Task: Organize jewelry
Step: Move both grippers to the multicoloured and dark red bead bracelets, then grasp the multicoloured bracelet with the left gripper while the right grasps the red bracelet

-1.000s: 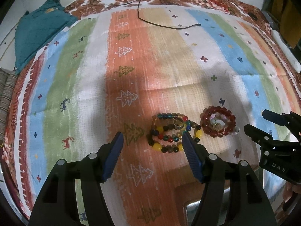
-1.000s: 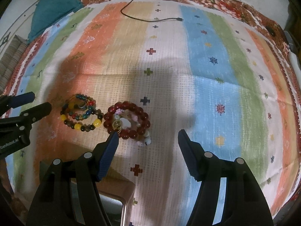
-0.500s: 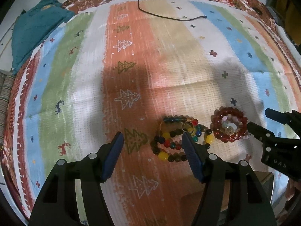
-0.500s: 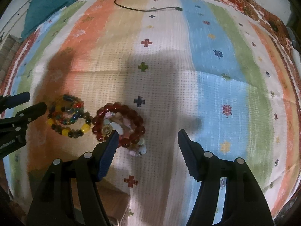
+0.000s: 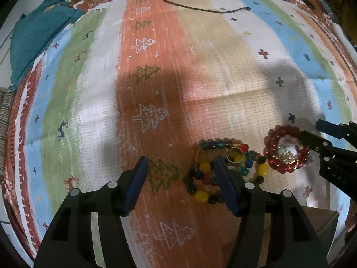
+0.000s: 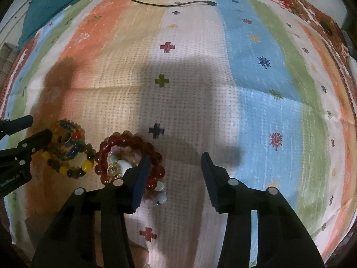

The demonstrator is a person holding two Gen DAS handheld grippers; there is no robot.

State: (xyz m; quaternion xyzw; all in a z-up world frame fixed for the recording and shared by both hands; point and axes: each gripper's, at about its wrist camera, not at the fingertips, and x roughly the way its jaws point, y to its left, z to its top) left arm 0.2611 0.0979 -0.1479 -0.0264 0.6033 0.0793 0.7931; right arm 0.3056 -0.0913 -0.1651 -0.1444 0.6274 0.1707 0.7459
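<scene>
A pile of multicoloured bead bracelets with a gold ring lies on the striped cloth; it also shows in the right wrist view. Beside it lies a red bead bracelet around pale beads and a gold pendant, also seen in the right wrist view. My left gripper is open and empty, its right finger over the multicoloured pile. My right gripper is open and empty, its left finger over the red bracelet's right side.
A black cable lies across the far part of the cloth. A teal cloth sits at the far left. A brown box corner shows near the front edge.
Both grippers have moved forward and lower toward the bracelets, which now lie closer to the fingers. Both stay open.
</scene>
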